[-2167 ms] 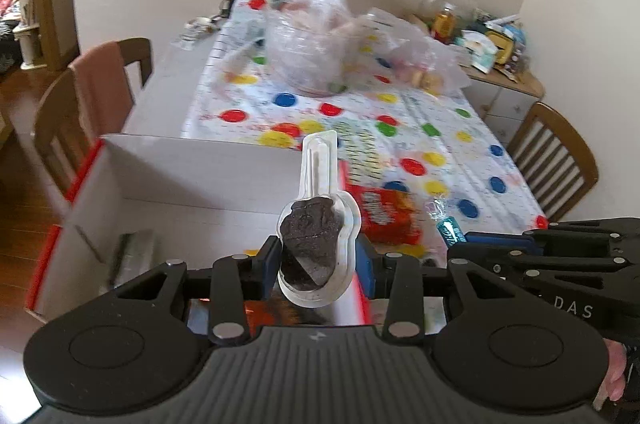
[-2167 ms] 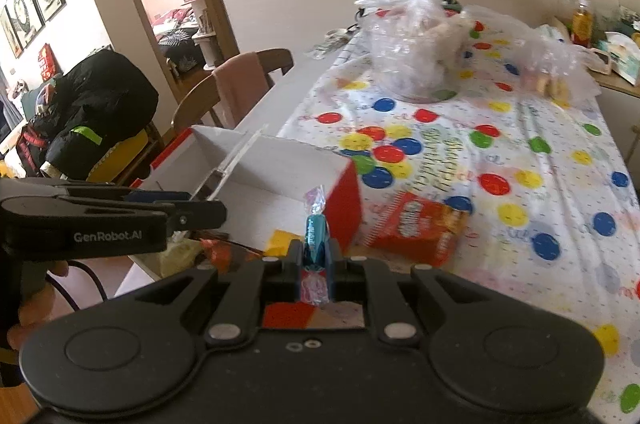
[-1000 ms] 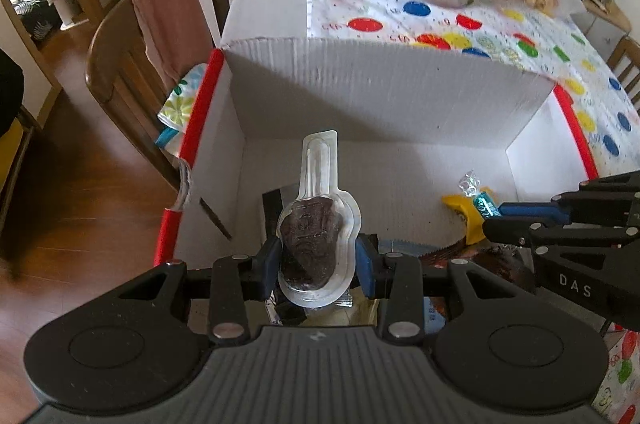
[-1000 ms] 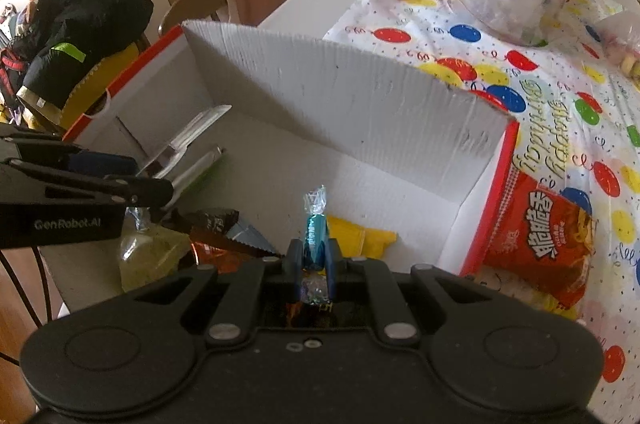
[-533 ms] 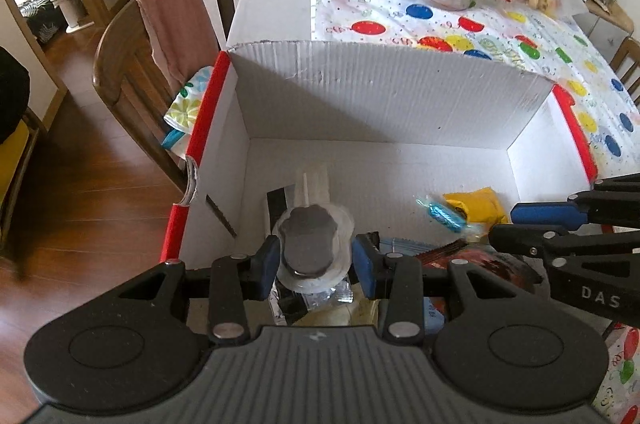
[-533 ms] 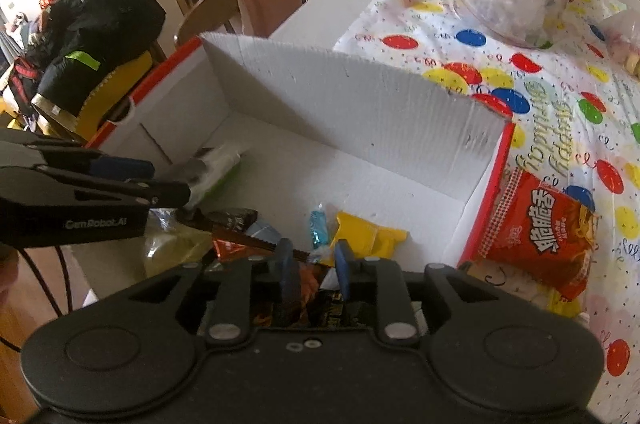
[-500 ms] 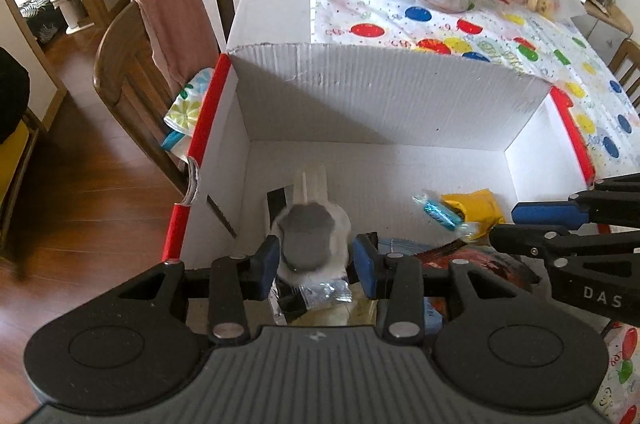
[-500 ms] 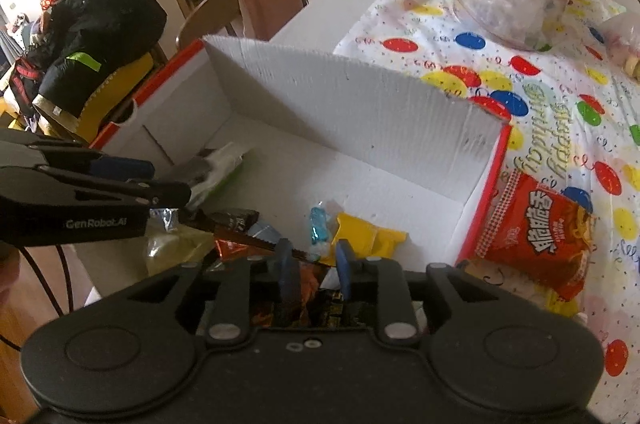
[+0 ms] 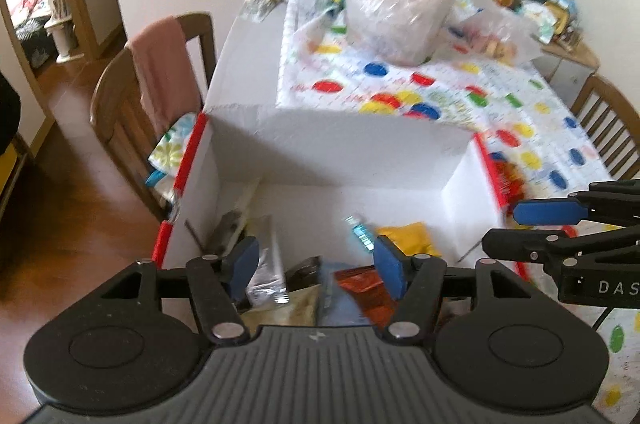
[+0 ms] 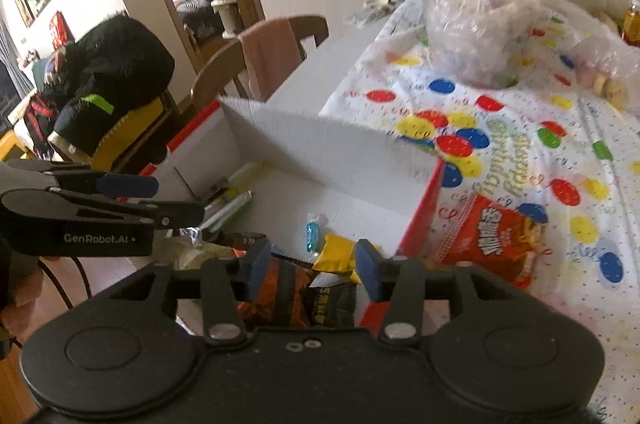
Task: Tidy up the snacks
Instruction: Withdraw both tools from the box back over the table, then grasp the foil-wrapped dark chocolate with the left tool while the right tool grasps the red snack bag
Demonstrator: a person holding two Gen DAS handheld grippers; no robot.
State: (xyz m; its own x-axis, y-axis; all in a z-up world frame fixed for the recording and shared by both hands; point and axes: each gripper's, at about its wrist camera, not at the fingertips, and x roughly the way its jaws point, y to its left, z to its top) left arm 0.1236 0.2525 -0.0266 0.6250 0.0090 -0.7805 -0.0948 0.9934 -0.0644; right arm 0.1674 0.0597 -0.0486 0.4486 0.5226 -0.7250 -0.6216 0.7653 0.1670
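Snacks already lying in the white box (image 9: 336,152): teal candy (image 10: 312,238) and yellow packet (image 10: 338,252) on the floor of it, clear blister pack (image 9: 240,212) against the left wall, dark and orange wrappers heaped at the near end. Left tool (image 9: 314,262) spread wide over that near end, nothing between its blue pads. Right tool (image 10: 310,262) likewise agape and empty, above the orange wrapper.

One snack plainly outside: red chip bag (image 10: 492,236) flat on the dotted tabletop (image 10: 560,152), just beside the box's red-edged right wall. Probably the next pick, and nearest the right tool. Best to lift clear of the box wall first, then swing right and come down on a crimped end of the bag, not its puffed middle. Pinch gently; contents likely brittle. Keep the left tool out of the crossing path.
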